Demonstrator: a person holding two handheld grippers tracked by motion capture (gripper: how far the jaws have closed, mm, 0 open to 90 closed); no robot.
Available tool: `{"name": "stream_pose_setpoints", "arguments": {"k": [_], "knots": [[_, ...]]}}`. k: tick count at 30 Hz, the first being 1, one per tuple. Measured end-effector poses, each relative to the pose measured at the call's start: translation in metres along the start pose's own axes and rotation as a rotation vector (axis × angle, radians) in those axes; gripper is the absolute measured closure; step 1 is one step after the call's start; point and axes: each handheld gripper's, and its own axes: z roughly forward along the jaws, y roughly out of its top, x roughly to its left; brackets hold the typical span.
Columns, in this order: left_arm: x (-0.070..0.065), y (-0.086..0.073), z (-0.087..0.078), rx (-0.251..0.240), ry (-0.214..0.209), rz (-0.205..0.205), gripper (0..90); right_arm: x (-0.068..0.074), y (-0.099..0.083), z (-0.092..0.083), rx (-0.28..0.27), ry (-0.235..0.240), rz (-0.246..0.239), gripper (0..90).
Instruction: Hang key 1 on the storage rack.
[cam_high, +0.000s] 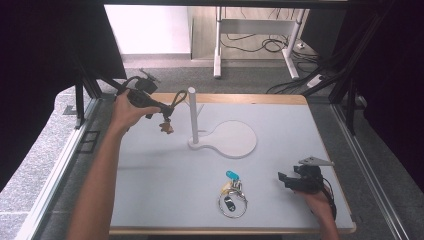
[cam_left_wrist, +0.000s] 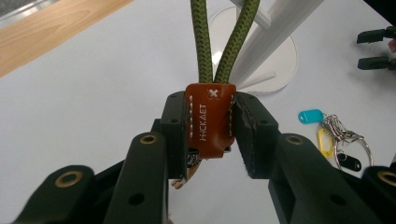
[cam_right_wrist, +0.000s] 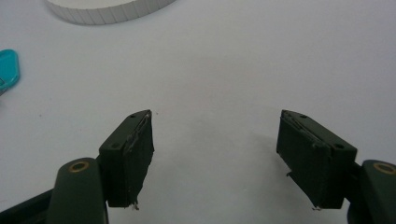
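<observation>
The left gripper (cam_left_wrist: 211, 135), clamped on the olive rope loop's brown leather tab (cam_left_wrist: 210, 119), may knock the white upright peg stand (cam_high: 192, 115) at its three o'clock and miss hooking, while the right gripper (cam_right_wrist: 215, 158) idles open.

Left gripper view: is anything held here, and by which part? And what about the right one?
The left hand-held gripper clamps the keychain by its brown leather tab, below the green cord loop. The right hand-held gripper is open and holds nothing.

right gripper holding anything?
No: in the right gripper view the right gripper has its jaws spread wide apart, with just bare white table between them.
</observation>
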Motion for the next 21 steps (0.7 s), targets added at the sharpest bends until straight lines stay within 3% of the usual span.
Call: {"name": "stream_pose_setpoints", "arguments": {"k": [21], "knots": [[-0.011, 0.002, 0.023, 0.067, 0.003, 0.059, 65.8, -0.002, -0.001, 0.001, 0.004, -0.003, 0.001, 27.3]]}}
